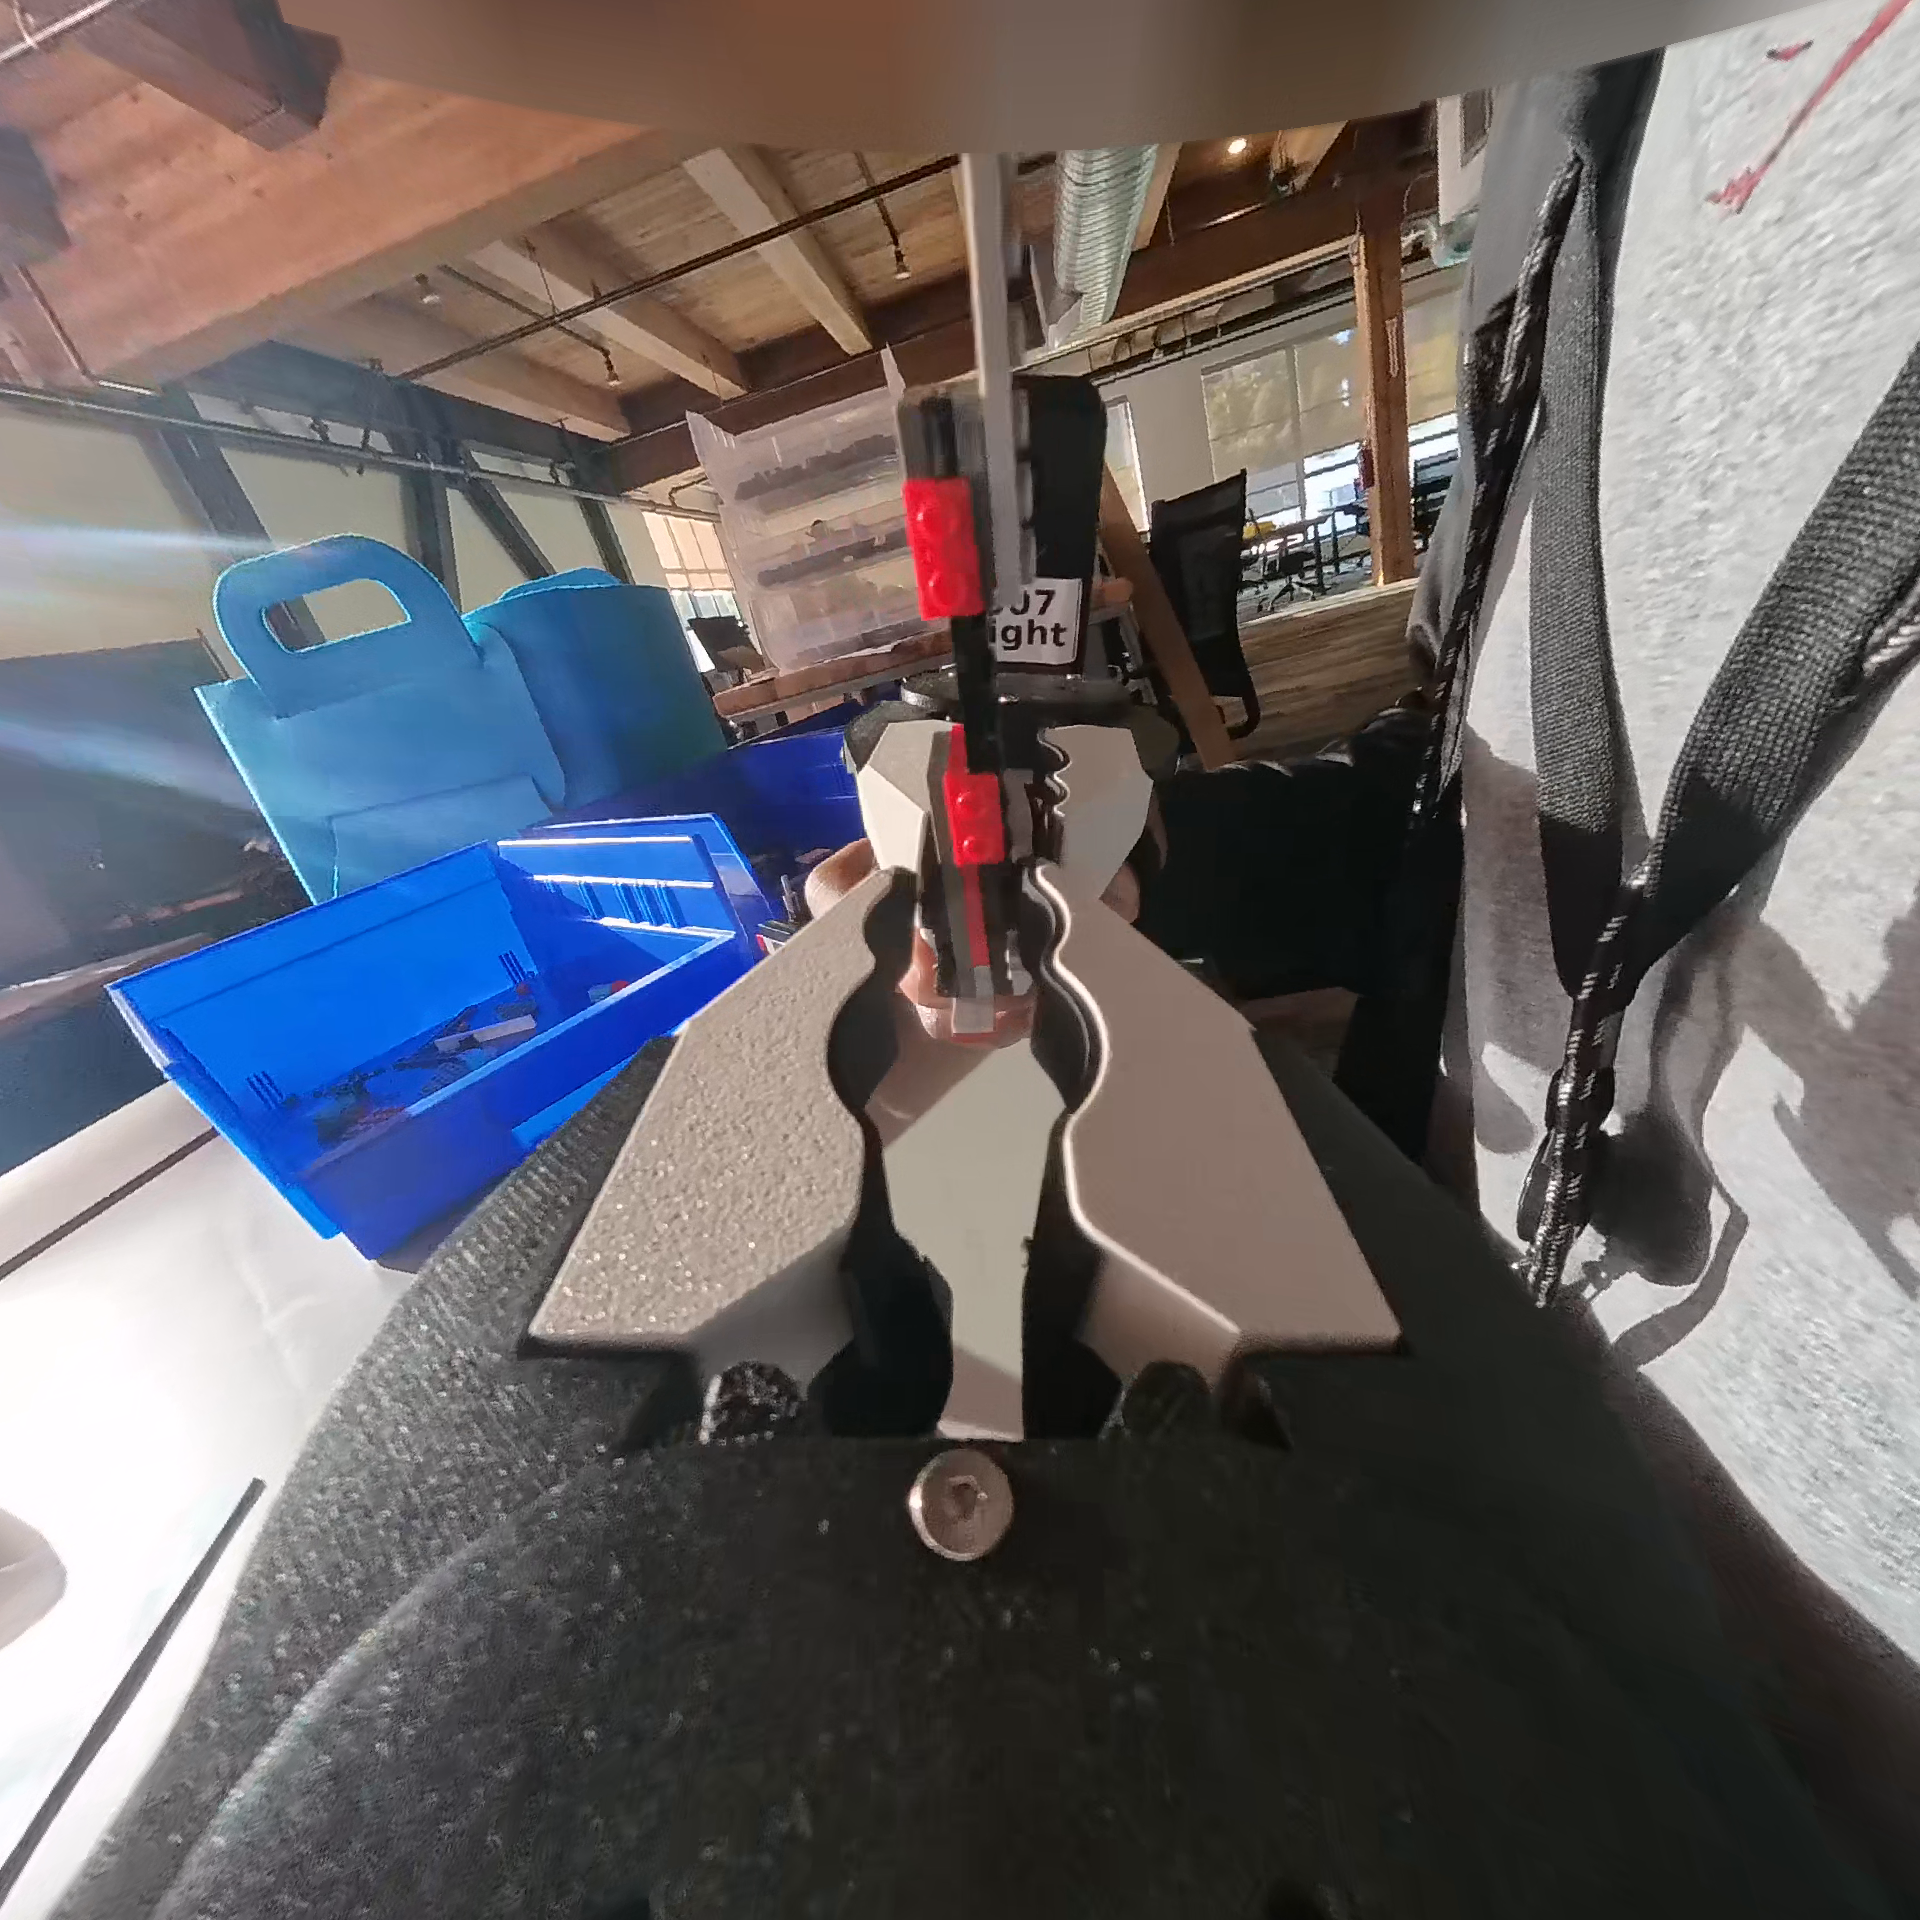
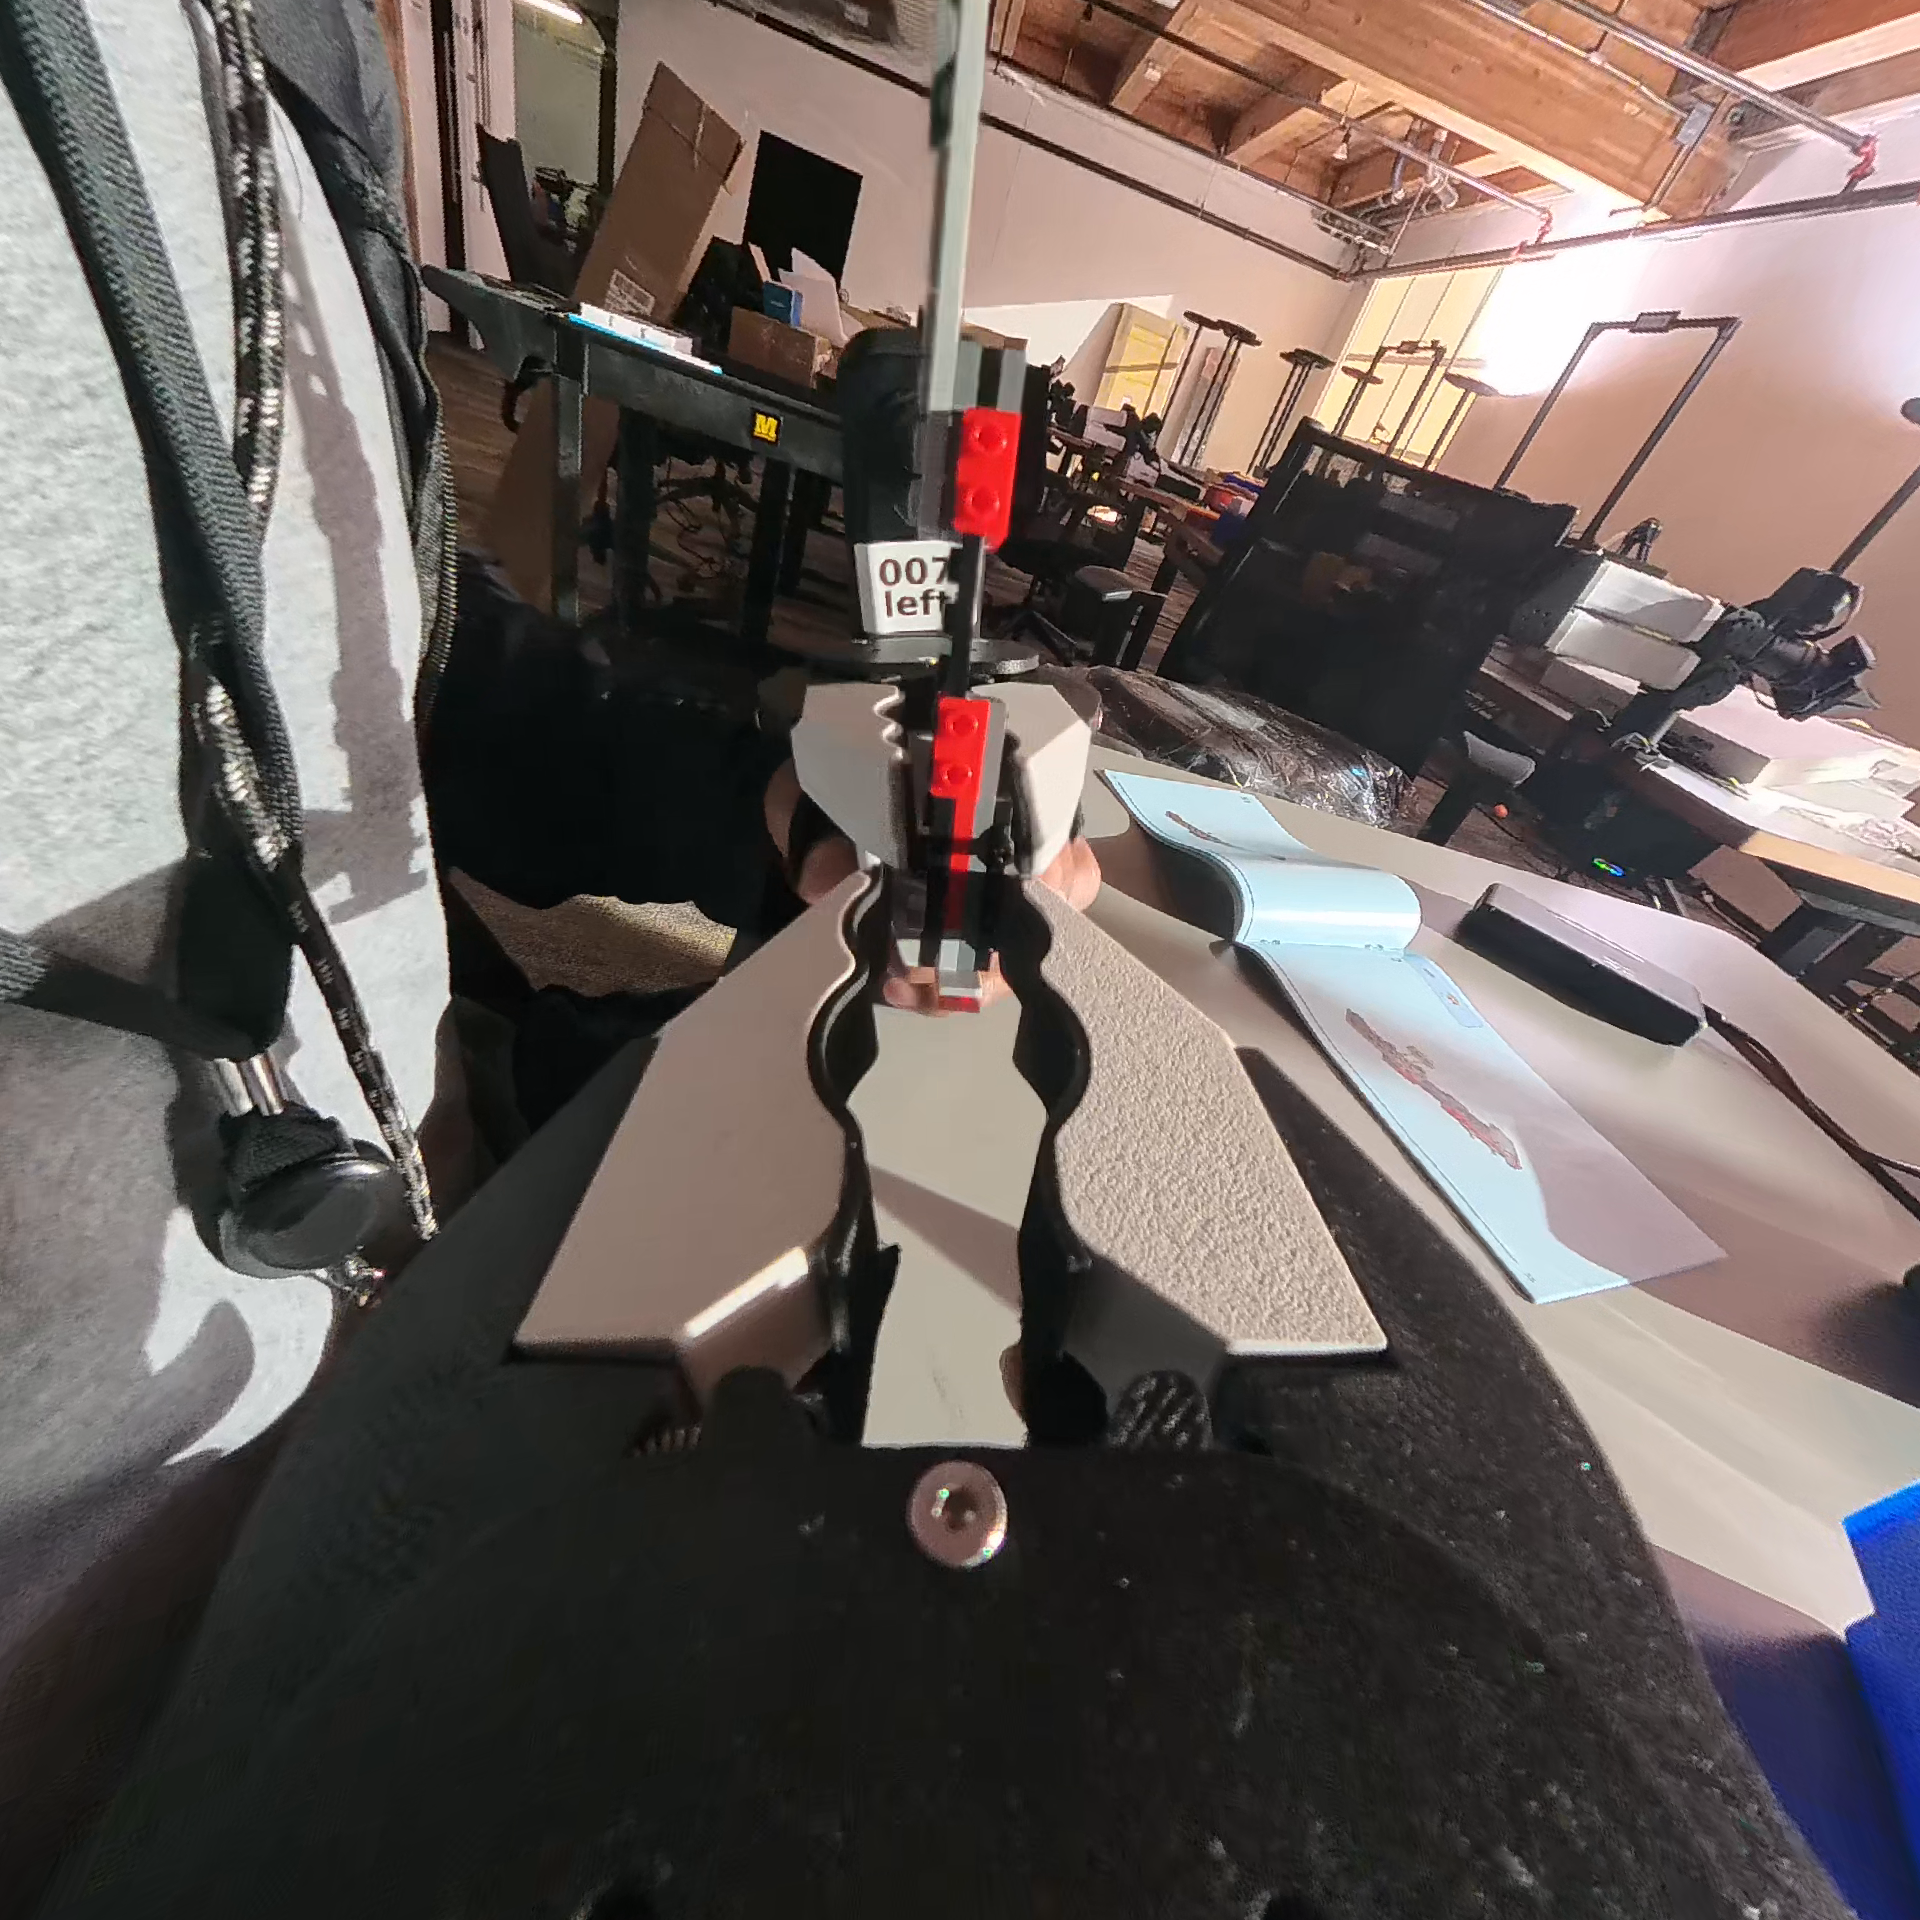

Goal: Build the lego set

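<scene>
I have the lego model [image 1: 966, 831] raised upright between both tools: my left hand-held gripper [image 1: 971, 966] and right hand-held gripper [image 2: 940, 935] face each other, each clenched on its lower end. Blue bins [image 1: 416, 997] sit left on the counter [image 1: 125, 1351], a booklet [image 2: 1403, 1039] right. The model's top runs out of view, blurred.

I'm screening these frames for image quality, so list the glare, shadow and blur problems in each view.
Left wrist view: sun flare streaks across the left, the white table surface is blown out, and the glossy blue plastic bin carries bright streaks. The upright black-and-red lego assembly blurs towards its top. Right wrist view: the far windows glow overexposed, hard shadows cross the open light-blue instruction booklet, and straight lines bow towards the edges.
</scene>
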A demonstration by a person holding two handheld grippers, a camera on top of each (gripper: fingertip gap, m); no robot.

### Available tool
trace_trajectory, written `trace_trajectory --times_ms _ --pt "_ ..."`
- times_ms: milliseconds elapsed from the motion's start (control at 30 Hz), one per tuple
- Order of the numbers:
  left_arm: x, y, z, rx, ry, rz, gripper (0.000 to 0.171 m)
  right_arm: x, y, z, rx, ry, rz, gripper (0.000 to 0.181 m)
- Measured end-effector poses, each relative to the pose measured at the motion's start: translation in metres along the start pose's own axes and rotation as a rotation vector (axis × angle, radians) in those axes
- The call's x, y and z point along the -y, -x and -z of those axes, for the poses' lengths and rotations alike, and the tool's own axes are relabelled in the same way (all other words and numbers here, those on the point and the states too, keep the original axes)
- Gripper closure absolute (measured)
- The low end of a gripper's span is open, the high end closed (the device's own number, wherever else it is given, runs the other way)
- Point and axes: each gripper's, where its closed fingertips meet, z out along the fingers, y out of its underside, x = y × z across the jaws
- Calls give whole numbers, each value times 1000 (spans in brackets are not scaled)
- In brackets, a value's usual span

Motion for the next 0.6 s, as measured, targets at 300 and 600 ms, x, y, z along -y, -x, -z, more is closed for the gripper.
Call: trace_trajectory --times_ms 300,600 --pt "-3 -5 1 -15 21 -57 153 -3 4 -2 30 20 9 158" --pt "-5 -6 1 -7 38 -87 154 -4 5 -2 37 28 3 158"
